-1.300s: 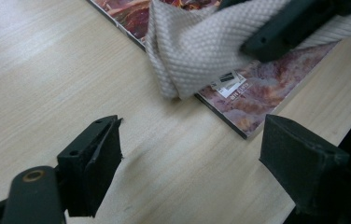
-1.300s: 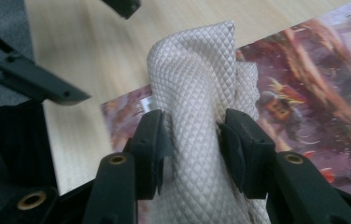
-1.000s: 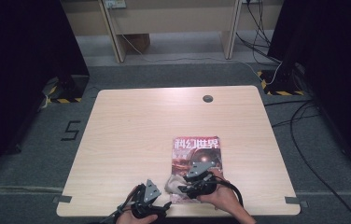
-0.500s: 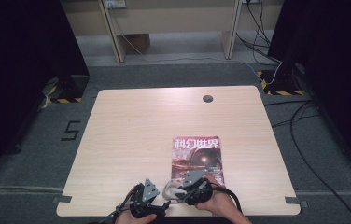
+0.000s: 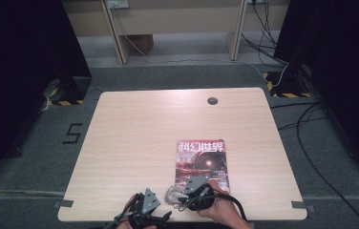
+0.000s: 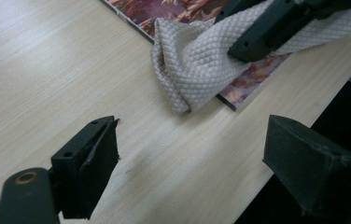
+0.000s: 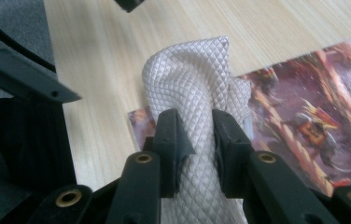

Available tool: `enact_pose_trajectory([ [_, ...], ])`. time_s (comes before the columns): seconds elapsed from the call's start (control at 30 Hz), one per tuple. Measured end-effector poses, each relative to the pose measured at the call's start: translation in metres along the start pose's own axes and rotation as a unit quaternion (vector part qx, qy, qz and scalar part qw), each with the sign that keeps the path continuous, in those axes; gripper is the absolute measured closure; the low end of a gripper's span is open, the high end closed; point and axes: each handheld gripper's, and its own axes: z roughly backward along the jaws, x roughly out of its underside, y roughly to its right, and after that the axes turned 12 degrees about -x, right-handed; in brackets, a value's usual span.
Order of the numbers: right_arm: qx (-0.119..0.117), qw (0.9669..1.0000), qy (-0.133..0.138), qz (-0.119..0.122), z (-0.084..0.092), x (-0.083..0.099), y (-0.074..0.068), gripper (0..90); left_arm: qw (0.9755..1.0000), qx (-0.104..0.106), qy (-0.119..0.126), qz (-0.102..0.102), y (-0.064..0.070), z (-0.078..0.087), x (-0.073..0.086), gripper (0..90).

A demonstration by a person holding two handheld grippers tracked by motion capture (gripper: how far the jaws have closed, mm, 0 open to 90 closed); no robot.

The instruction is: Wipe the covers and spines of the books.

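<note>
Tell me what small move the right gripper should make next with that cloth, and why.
Probably sweep the cloth across the magazine: the right gripper has just been closing and pinches the bunched cloth, which rests on the cover's near corner.

A beige quilted microfibre cloth [image 7: 190,93], diamond-textured and bunched into folds, is pinched upright at the near left corner of a glossy red-covered magazine [image 5: 202,162] lying flat on the table's near edge
</note>
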Motion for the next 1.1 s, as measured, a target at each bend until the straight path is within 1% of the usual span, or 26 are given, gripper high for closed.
enact_pose_trajectory([
  [0.03, 0.0, 1.0, 0.0, 0.0, 0.0, 0.0, 0.0, 73.9, 1.0, 0.0, 0.0, 0.0, 0.0, 0.0, 0.0, 17.2],
  [0.1, -0.009, 0.9999, -0.003, 0.009, -0.004, -0.003, -0.006, 73.9, 1.0, -0.001, 0.001, 0.001, 0.0, 0.0, -0.001, 17.1],
  [0.13, -0.017, 0.9998, -0.003, 0.008, -0.006, -0.004, -0.009, 73.9, 1.0, 0.0, 0.002, 0.0, 0.001, 0.0, -0.001, 17.2],
  [0.17, -0.021, 0.9997, -0.004, 0.012, -0.008, -0.005, -0.012, 73.8, 1.0, 0.002, 0.001, -0.002, 0.001, 0.0, 0.0, 17.2],
  [0.23, -0.025, 0.9995, -0.009, 0.019, -0.009, -0.006, -0.015, 73.4, 1.0, 0.0, 0.001, -0.001, 0.001, 0.0, 0.0, 17.2],
  [0.27, -0.021, 0.9994, -0.008, 0.025, -0.009, -0.006, -0.016, 73.4, 1.0, -0.001, 0.001, 0.0, 0.001, 0.0, -0.001, 17.1],
  [0.3, -0.023, 0.9994, -0.008, 0.025, -0.009, -0.006, -0.015, 73.4, 1.0, 0.0, 0.002, 0.001, 0.0, 0.0, -0.001, 17.2],
  [0.33, -0.027, 0.9994, -0.005, 0.021, -0.009, -0.005, -0.014, 73.4, 1.0, 0.0, 0.001, 0.0, 0.0, 0.0, 0.0, 17.2],
  [0.4, -0.032, 0.9995, 0.0, 0.005, -0.007, -0.004, -0.01, 73.3, 1.0, 0.0, 0.002, -0.001, 0.0, 0.0, 0.0, 17.2],
  [0.43, -0.029, 0.9996, 0.001, 0.007, -0.006, -0.003, -0.008, 73.3, 1.0, 0.0, 0.003, 0.0, 0.0, 0.0, -0.001, 17.2],
  [0.47, -0.028, 0.9996, 0.0, -0.001, -0.004, -0.002, -0.006, 73.2, 1.0, 0.001, 0.003, 0.001, 0.0, 0.0, -0.001, 17.2],
  [0.5, -0.023, 0.9997, 0.001, 0.001, -0.002, 0.0, -0.003, 73.1, 1.0, 0.001, 0.002, 0.0, 0.0, 0.0, 0.0, 17.2],
  [0.57, -0.015, 0.9998, 0.003, -0.01, 0.003, 0.004, 0.003, 72.9, 1.0, 0.001, 0.001, -0.002, 0.0, 0.0, 0.0, 17.2],
  [0.67, 0.004, 0.9997, 0.006, -0.025, 0.013, 0.012, 0.012, 71.7, 1.0, 0.0, 0.001, 0.0, 0.0, 0.0, 0.0, 17.2],
  [0.7, 0.006, 0.9996, 0.008, -0.026, 0.016, 0.015, 0.016, 71.5, 1.0, 0.0, 0.0, -0.002, 0.0, 0.0, 0.0, 17.2],
  [0.73, 0.006, 0.9994, 0.01, -0.034, 0.019, 0.018, 0.019, 71.4, 1.0, -0.001, 0.0, -0.003, 0.0, 0.0, 0.0, 17.2],
  [0.8, 0.009, 0.9991, 0.014, -0.038, 0.022, 0.021, 0.022, 71.5, 1.0, -0.001, 0.001, 0.0, 0.0, 0.0, -0.001, 17.2],
  [0.9, 0.012, 0.9992, 0.011, -0.036, 0.022, 0.022, 0.018, 71.6, 1.0, -0.001, 0.0, -0.002, 0.0, 0.0, 0.0, 17.2],
  [0.97, 0.01, 0.9995, 0.003, -0.031, 0.022, 0.022, 0.015, 71.7, 1.0, -0.001, 0.001, -0.001, 0.0, -0.001, -0.001, 17.2],
  [1.0, 0.013, 0.9996, 0.003, -0.023, 0.022, 0.022, 0.014, 71.6, 1.0, 0.0, 0.002, 0.0, 0.0, -0.001, -0.001, 17.2],
  [1.1, 0.005, 0.9998, 0.001, -0.021, 0.023, 0.024, 0.011, 71.5, 1.0, 0.0, 0.0, -0.004, 0.0, -0.001, 0.0, 17.2],
])
